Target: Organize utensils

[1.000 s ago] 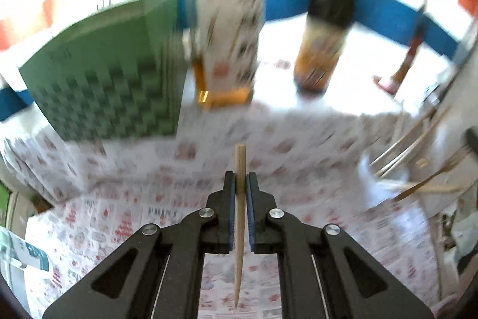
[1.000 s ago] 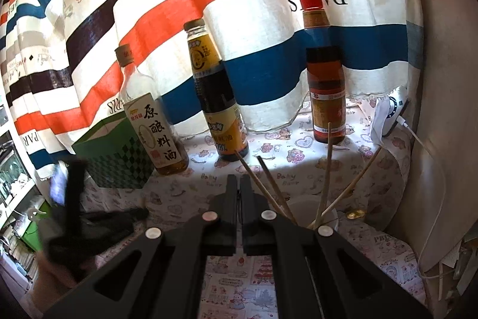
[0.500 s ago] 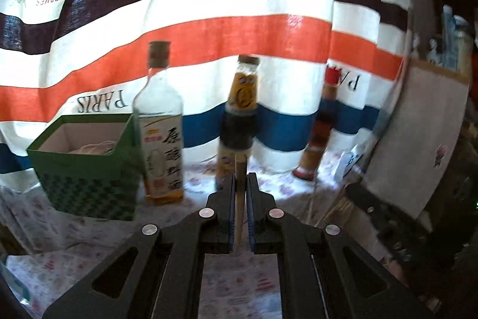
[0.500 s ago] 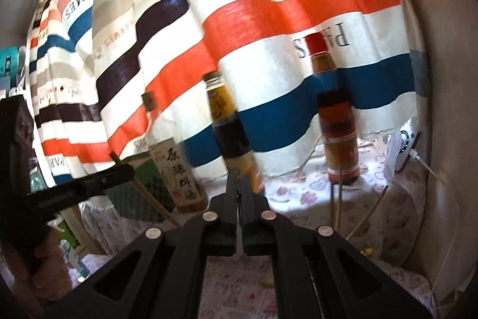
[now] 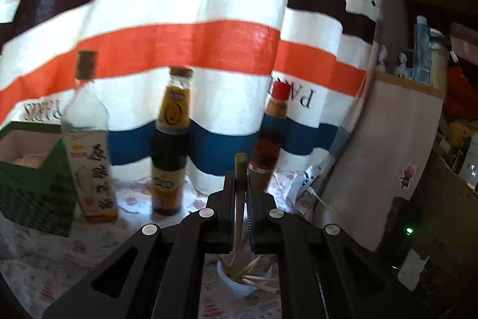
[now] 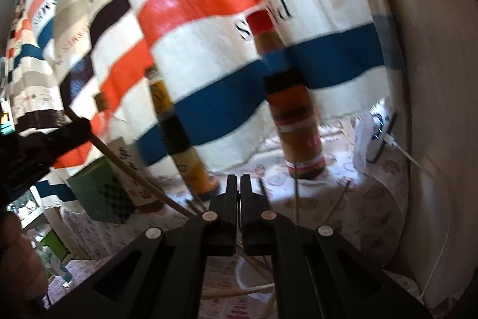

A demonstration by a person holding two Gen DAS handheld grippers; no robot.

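Note:
My left gripper [image 5: 240, 178] is shut on a wooden chopstick [image 5: 240, 165] that stands upright between its pads. The stick's lower end hangs over a white cup [image 5: 236, 286] holding several chopsticks. In the right wrist view the left gripper [image 6: 82, 126] enters from the left, and the slanted chopstick [image 6: 134, 172] reaches down toward the cup [image 6: 243, 271]. My right gripper [image 6: 239, 181] is shut with nothing in it, just behind and above the cup.
Three bottles stand before the striped curtain: a clear one [image 5: 86, 157], a dark sauce one [image 5: 170, 151] and a red-capped one [image 5: 270, 127]. A green box [image 5: 33, 181] sits at the left. A white device with a cable [image 6: 373, 139] leans at the right wall. A hand [image 6: 18, 256] shows at lower left.
My left gripper has risen and swung right with the chopstick, from low over the tablecloth to above the cup. The right gripper has drifted closer to the bottles and cup.

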